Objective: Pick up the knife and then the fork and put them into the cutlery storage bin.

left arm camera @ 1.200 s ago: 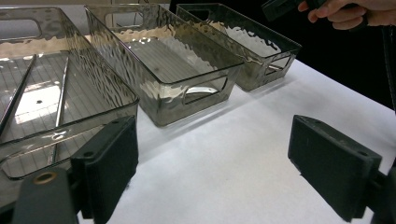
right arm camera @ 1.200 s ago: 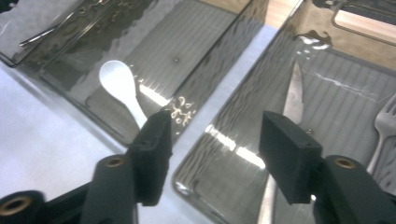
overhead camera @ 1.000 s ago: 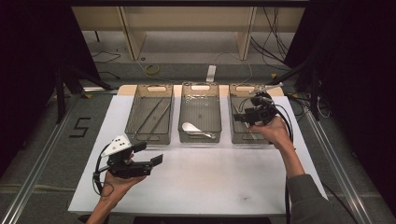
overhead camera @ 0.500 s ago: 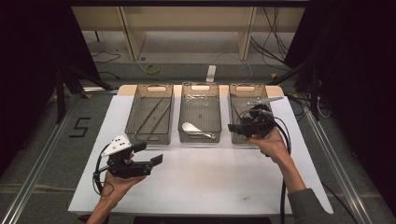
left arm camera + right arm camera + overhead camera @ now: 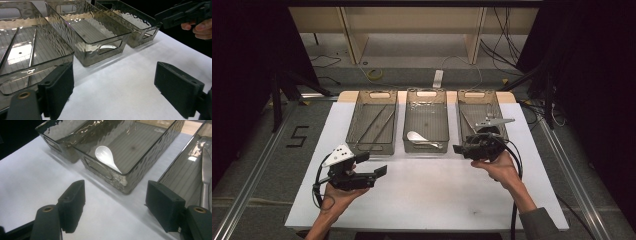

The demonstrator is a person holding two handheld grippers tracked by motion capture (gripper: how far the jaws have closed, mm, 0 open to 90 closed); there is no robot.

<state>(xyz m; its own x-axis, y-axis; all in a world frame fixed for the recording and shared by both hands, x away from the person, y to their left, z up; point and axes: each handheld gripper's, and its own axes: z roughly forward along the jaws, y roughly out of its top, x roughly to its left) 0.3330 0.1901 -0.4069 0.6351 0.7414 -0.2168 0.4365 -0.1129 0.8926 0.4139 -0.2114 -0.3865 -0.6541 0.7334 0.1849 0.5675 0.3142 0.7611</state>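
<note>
Three smoked clear bins stand in a row at the back of the white table (image 5: 422, 200). The left bin (image 5: 354, 120) holds thin metal rods (image 5: 32, 52). In the middle bin (image 5: 447, 120) lies a white spoon (image 5: 416, 136) (image 5: 106, 155). A metal utensil (image 5: 205, 172) lies in the right bin (image 5: 460, 112). My right gripper (image 5: 458, 149) (image 5: 115, 205) hovers at that bin's near left corner; its jaws have just been opening and nothing is between them. My left gripper (image 5: 372, 164) (image 5: 113, 90) stands open over bare table, in front of the left bin.
Behind the table are a wooden shelf frame (image 5: 472, 35) and loose cables (image 5: 372, 75) on the floor. Metal rails (image 5: 252, 165) run along both sides of the table. Bare white tabletop lies between the two hands.
My right gripper has come from above the right bin toward the person and a little left, down to the bin's near corner. The left gripper has stayed put.
</note>
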